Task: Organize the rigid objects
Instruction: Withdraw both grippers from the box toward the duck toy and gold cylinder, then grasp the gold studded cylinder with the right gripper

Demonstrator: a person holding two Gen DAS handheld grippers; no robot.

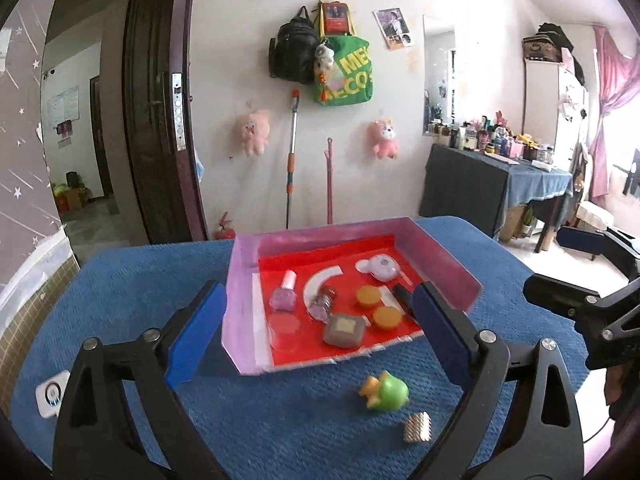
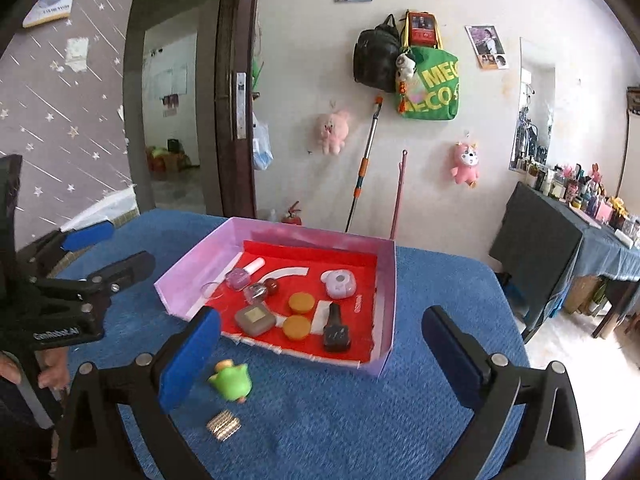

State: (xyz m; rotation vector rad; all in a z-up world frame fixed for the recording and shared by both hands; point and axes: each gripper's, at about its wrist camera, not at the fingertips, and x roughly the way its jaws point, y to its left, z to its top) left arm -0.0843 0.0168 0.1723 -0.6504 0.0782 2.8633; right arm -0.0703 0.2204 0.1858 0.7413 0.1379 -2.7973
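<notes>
Bedroom: white wall hung with bags and plush toys, dark door on the left, a cluttered dresser far right. Worktop [image 1: 120,292] is covered in blue textured cloth.

Largest item: shallow pink-walled cardboard box with a red floor [image 2: 387,280], lying flat mid-worktop. Already inside it: a purple nail-polish bottle with a white cap [image 1: 285,295], a grey square compact [image 1: 345,330], two orange round lids [image 2: 301,303], a lilac bear-shaped case [image 2: 339,283], a black rectangular bottle [image 2: 337,330], plus a small clear bottle and a clear round dish.

Still loose on the cloth, on the near side of the box: a green plastic duck-like toy [image 1: 385,392], and just nearer than it a small silver ridged metal block [image 1: 417,427]. The two lie close but apart.

Left tool [image 1: 320,334]: fingers spread wide, nothing between them. Right tool [image 2: 318,356]: likewise spread wide and empty.

Key relation: in the left wrist view both loose pieces sit low and right of centre, close to that tool's right finger. In the right wrist view they sit beside its left finger. So they lie between the two tools, nearer than the box. Judgement: either could reach; the right tool appears marginally closer to the toy.
</notes>
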